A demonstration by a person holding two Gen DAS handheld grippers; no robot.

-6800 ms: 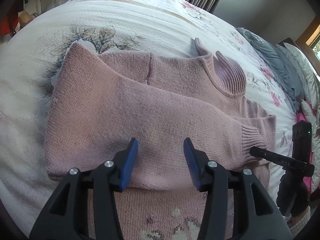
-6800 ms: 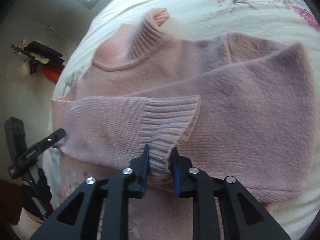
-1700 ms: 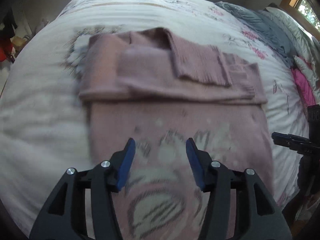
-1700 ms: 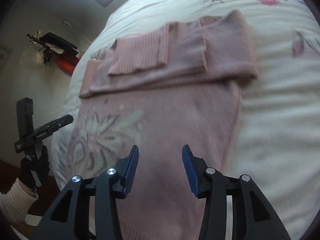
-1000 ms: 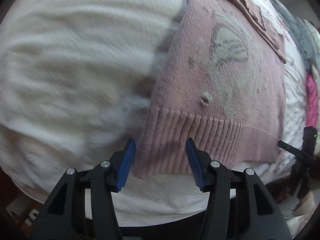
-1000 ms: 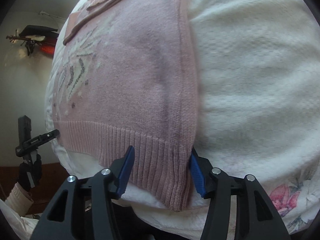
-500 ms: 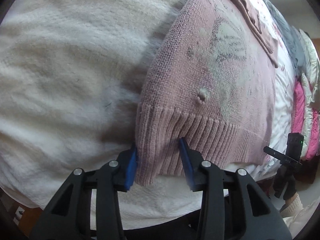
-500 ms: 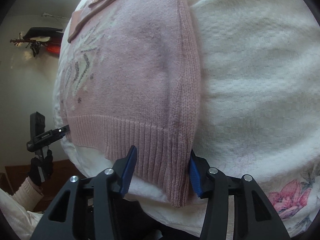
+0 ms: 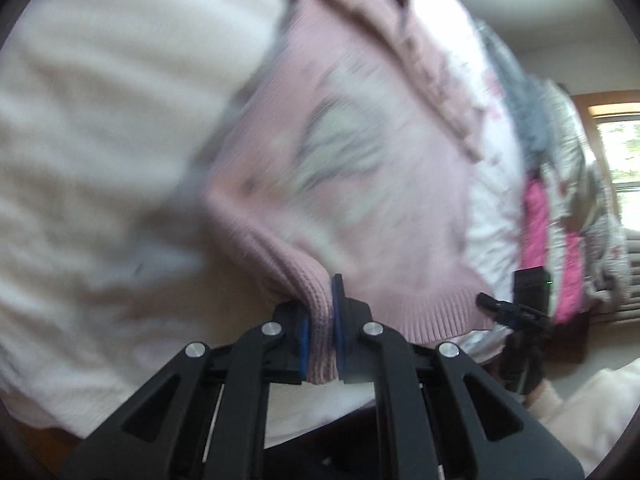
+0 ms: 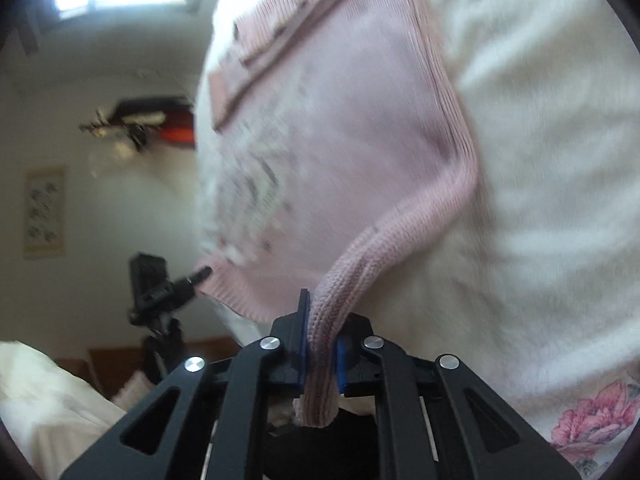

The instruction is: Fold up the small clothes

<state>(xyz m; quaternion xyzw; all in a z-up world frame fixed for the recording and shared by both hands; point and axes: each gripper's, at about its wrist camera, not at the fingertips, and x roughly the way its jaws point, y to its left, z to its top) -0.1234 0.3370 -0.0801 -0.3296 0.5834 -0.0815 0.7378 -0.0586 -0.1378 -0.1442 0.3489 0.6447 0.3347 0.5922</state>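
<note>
1. The left gripper [image 9: 320, 334] has its fingers [image 9: 337, 312] pressed together on the ribbed hem of the pink sweater [image 9: 360, 184], at one bottom corner.
2. The right gripper [image 10: 320, 344] also has its fingers [image 10: 304, 320] clamped on the ribbed hem of the sweater [image 10: 340, 152], at the other bottom corner; a small piece of the hem hangs out below the fingers.
3. Both corners are lifted a little from the bed [image 9: 100, 120], so the hem bends upward near each gripper.
4. The rest of the sweater lies flat on the white bedcover [image 10: 552, 160], with a pale pattern on its front.
5. At the far end of the sweater, the sleeves [image 9: 424, 64] lie folded across the top part.
6. Beyond the sweater, at the far side of the bed, there is a pile of grey and bright pink clothes [image 9: 560, 200].
7. Both pictures are blurred, so small details of the pattern cannot be read.
</note>
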